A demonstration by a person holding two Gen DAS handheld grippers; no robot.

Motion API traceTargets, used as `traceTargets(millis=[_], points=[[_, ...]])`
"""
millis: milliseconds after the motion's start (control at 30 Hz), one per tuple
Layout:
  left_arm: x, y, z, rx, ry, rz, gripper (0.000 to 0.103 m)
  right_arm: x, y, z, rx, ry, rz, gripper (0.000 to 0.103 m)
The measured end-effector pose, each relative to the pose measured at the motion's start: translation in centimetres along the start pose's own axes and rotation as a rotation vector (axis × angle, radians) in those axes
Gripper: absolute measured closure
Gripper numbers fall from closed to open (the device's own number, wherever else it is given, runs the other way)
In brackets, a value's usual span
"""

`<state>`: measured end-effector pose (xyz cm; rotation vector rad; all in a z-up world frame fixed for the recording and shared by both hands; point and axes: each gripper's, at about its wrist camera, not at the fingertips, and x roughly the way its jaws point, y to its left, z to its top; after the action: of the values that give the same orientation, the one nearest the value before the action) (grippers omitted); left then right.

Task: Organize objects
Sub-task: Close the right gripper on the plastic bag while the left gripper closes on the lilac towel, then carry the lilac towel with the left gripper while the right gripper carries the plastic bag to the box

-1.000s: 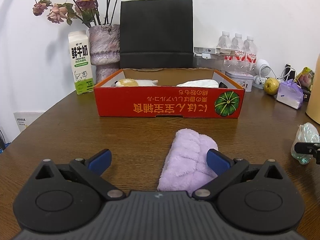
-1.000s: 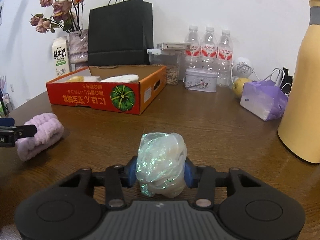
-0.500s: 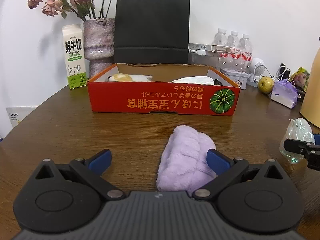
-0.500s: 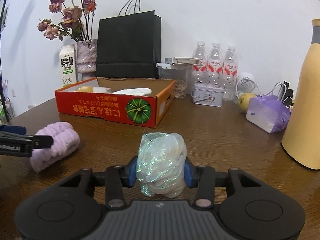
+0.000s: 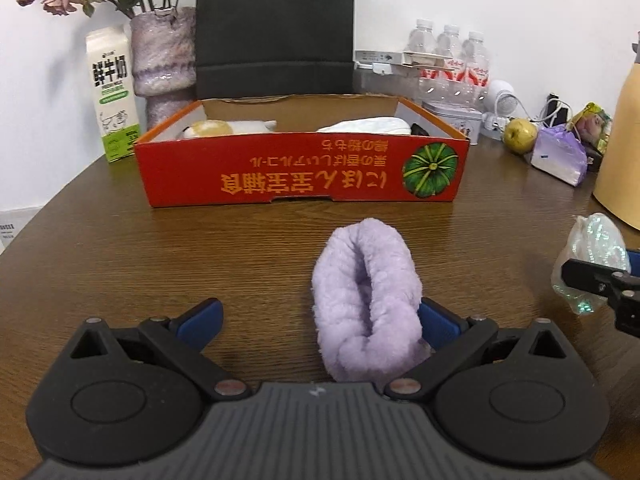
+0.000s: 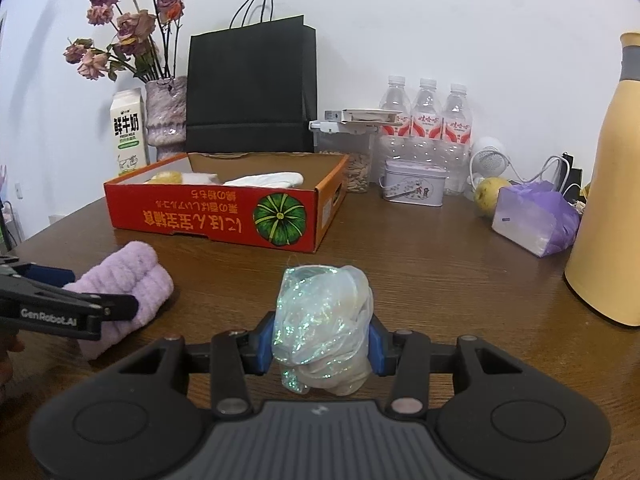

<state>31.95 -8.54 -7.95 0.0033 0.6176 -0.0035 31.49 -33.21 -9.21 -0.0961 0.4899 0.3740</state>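
on the brown bench [image 5: 120, 264] the step in hand looks like gathering loose items for the red box [image 5: 304, 172], which already holds a few soft things; the next move likely calls for carrying each piece over its front wall. the left gripper [image 5: 318, 322] has its fingers spread, the purple towel roll [image 5: 366, 304] lying on the bench between them, against the right one and clear of the left. the right gripper [image 6: 322, 344] pinches the iridescent plastic bundle [image 6: 324, 324], fingers pressed on both its sides.
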Motion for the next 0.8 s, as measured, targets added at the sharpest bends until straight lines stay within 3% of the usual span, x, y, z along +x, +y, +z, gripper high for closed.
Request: traceTargets(millis=[133,333,400,467,533,800], points=[[0.5,-0.7,0.0,0.028,0.021,-0.005,0.000,0.1,0.1,0.1,0.006,0.004,-0.003,0.060],[1.1,-0.2,0.0,-0.015,0.056,-0.038,0.003,0.3,0.1,0.2,0.007,0.007,-0.004,0.059],[0.8,-0.2,0.0,-0.017,0.044,-0.051,0.016,0.3,0.1,0.2,0.008,0.006,-0.003,0.059],[0.4,-0.4,-0.1,-0.009,0.027,-0.068,0.046,0.3,0.1,0.2,0.008,0.005,-0.004,0.059],[0.0,-0.7,-0.3,-0.003,0.016,-0.092,0.068,0.4,0.3,0.2,0.009,0.003,-0.005,0.059],[-1.6,-1.3,-0.5,0.026,-0.040,-0.071,0.074,0.2,0.6,0.3,0.007,-0.018,-0.004,0.059]])
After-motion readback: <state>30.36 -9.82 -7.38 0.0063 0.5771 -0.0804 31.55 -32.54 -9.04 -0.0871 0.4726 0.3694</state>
